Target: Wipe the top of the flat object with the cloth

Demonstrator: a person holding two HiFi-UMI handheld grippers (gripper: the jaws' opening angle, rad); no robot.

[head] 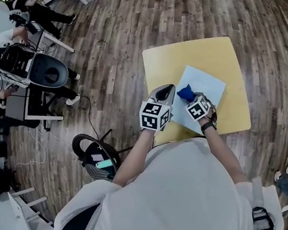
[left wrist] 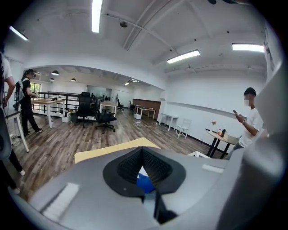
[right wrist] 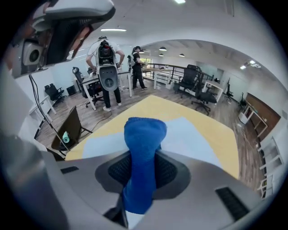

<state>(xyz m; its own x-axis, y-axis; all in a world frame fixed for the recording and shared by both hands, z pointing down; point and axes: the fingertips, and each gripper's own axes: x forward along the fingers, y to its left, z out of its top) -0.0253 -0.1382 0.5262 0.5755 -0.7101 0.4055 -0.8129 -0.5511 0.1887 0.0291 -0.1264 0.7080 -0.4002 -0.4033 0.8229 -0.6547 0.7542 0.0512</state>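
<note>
Sitting on the yellow table (head: 235, 61), the pale flat sheet (head: 208, 83) is the wipe target. The blue cloth (head: 185, 93) is over its near-left part, and I can't tell if it's touching. Right gripper (head: 190, 97) is clamped on the cloth's middle, so a bunched wad sticks out ahead of the jaws, presumably as the rubbing face. Left gripper (head: 166, 92) hangs just left of the sheet, tips together with nothing in them, likely parked out of the wipe path. No containers on the table.
</note>
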